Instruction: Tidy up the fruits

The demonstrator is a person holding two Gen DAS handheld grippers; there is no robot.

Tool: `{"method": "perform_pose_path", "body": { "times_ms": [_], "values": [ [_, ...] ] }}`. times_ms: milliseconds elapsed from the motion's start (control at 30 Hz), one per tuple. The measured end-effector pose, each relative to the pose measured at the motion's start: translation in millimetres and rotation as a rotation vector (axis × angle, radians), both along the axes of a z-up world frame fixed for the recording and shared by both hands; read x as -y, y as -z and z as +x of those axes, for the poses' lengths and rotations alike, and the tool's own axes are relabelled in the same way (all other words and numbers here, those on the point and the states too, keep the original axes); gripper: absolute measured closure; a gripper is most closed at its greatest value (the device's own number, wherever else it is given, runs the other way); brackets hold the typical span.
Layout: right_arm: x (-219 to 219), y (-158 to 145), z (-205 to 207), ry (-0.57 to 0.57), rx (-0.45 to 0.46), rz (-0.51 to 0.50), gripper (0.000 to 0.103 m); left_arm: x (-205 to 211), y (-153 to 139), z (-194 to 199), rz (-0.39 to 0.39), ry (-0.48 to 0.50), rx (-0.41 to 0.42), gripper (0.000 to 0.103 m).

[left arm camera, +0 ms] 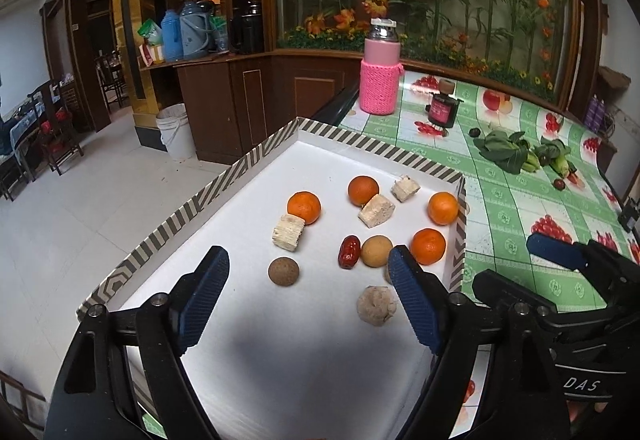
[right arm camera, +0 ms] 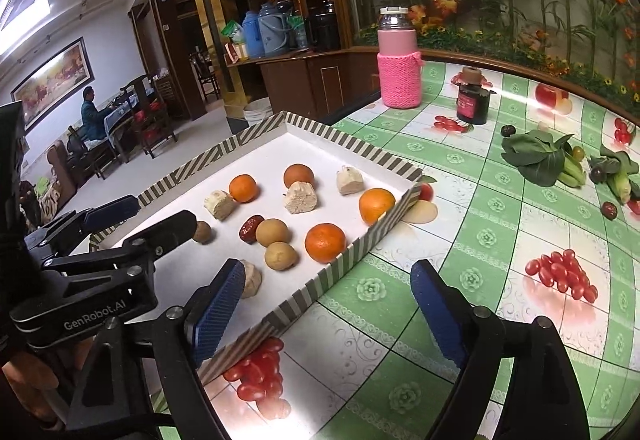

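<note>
From the left wrist view, my left hand-held gripper (left arm camera: 308,300) hangs over the near end of the striped tray (left arm camera: 224,176) with its jaws wide apart and nothing between the pads. Inside the tray lie four oranges (left arm camera: 304,207), a red date (left arm camera: 349,252), some round tan and brown fruits (left arm camera: 376,250), a pale knobbly ball (left arm camera: 376,305) and three crumbly beige blocks (left arm camera: 289,232), all loosely scattered and not grouped by kind. The tray sits at the worktop's (left arm camera: 516,200) left edge.

From the right wrist view, my right hand-held gripper (right arm camera: 328,308) hovers over the tray's near right corner, also spread open and empty. Towards the worktop's far right edge lie leafy greens (right arm camera: 536,156) with a few small dark fruits (right arm camera: 609,210) around them, well apart from the tray.

I judge the job partly done: most fruit is in the tray, but those small dark ones remain outside and nothing is sorted.
</note>
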State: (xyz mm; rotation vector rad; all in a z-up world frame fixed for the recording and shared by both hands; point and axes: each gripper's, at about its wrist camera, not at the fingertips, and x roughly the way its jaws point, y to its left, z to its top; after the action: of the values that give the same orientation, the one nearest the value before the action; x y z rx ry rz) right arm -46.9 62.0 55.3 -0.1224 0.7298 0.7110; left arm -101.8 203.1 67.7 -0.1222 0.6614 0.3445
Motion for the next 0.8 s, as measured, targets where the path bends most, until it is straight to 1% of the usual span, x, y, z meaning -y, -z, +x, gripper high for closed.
{"method": "perform_pose_path", "body": {
  "times_ms": [333, 800],
  "values": [
    [3.8, 3.1, -2.4, 0.0, -0.009, 0.001, 0.017, 8.3, -1.5, -3.0, 0.026, -0.002, 0.012, 0.021],
    [1.4, 4.6, -4.2, -0.012, -0.019, 0.0, 0.017, 8.7, 1.7, -5.6, 0.017, -0.007, 0.005, 0.021]
  ]
}}
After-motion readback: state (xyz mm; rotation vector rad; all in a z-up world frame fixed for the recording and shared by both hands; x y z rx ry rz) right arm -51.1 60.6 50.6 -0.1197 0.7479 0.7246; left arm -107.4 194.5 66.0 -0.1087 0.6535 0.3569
